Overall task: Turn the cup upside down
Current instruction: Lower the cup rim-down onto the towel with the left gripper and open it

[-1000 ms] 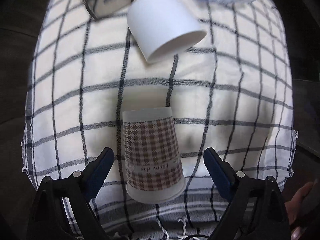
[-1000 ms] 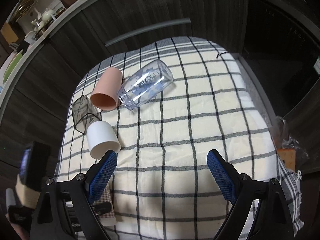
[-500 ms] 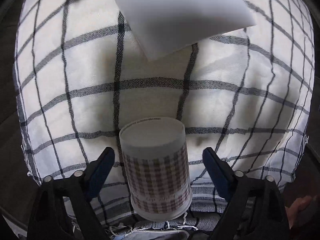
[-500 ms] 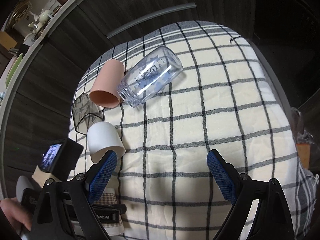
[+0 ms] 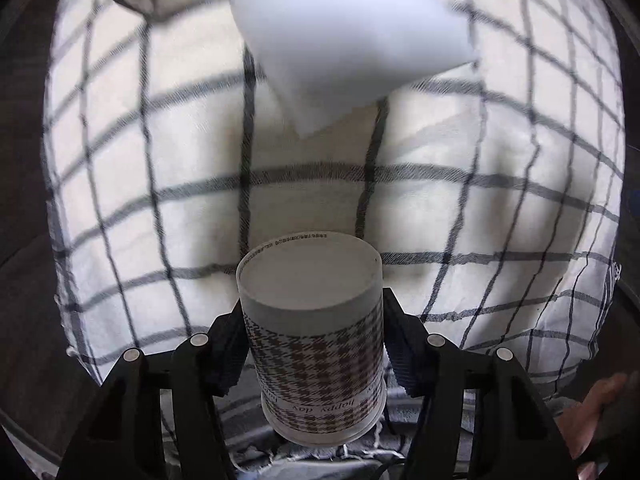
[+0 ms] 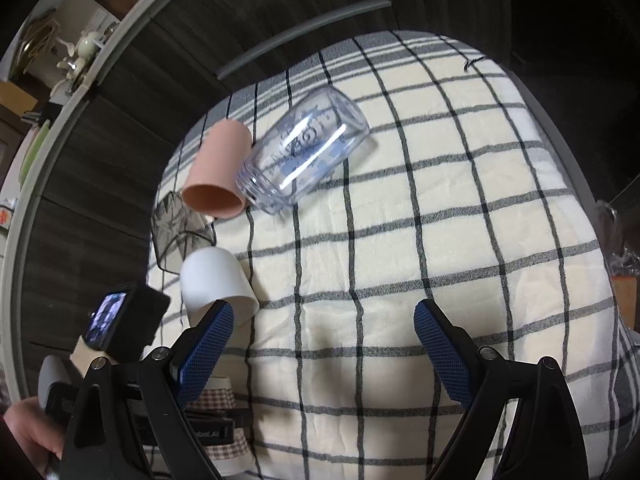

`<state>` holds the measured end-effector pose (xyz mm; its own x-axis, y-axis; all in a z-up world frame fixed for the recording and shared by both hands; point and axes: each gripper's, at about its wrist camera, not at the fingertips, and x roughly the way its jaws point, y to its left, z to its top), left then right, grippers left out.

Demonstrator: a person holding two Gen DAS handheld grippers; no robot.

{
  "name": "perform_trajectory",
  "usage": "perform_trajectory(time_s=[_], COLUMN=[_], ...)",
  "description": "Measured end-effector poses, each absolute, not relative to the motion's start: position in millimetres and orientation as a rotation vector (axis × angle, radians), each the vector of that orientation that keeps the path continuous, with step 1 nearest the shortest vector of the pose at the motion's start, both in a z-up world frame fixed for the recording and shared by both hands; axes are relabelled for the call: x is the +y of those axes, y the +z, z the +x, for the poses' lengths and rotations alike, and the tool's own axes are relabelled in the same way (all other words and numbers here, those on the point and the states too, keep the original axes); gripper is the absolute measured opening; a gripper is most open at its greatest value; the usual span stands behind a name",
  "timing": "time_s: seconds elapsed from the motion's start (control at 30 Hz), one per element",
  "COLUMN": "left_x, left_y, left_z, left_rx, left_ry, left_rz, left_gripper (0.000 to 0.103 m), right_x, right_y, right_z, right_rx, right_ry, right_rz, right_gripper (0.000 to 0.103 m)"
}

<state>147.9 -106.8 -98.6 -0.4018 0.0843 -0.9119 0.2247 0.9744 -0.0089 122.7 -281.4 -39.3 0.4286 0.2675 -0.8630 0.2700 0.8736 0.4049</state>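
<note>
A brown houndstooth paper cup (image 5: 316, 340) stands upside down, base up, on the checked cloth (image 5: 500, 208) near its front edge. My left gripper (image 5: 312, 344) is shut on the cup, a pad against each side of it. The same cup (image 6: 218, 404) shows at the lower left of the right wrist view, partly hidden behind the left gripper. My right gripper (image 6: 320, 356) is open and empty above the cloth (image 6: 440, 220).
A white cup (image 5: 344, 44) lies on its side just beyond the houndstooth cup, also seen in the right wrist view (image 6: 216, 280). A pink cup (image 6: 218, 172), a clear bottle (image 6: 304, 152) and a dark clear cup (image 6: 176, 232) lie further back.
My left gripper moved in around the houndstooth cup and shut on it. The right gripper shifted a little closer to the cloth.
</note>
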Motion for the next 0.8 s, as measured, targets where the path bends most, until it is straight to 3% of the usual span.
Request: perform_trajectory(time_s=[0.3,0.5,0.8], left_x=[-94.5,-65.2,-41.1], left_y=[-17.5,-17.3,-23.1], left_z=[109.0,90.4,69.5], left_rx=[1.408,0.989,0.612], left_ry=[-0.288,-0.228,-0.231], left_rz=[0.127,0.097,0.025], left_gripper=[0.058,0.059,0.059], right_x=[-298.5,-284.6,-265.7], right_y=[-26.5,-31.8,-44.7], right_z=[103.8,99.1,92.2], right_rx=[0.975,0.962,0.981], right_ry=[-0.034,-0.022,0.010], right_rz=[0.585,0.507,0.452], right_gripper=[0.092,0.092,0.092])
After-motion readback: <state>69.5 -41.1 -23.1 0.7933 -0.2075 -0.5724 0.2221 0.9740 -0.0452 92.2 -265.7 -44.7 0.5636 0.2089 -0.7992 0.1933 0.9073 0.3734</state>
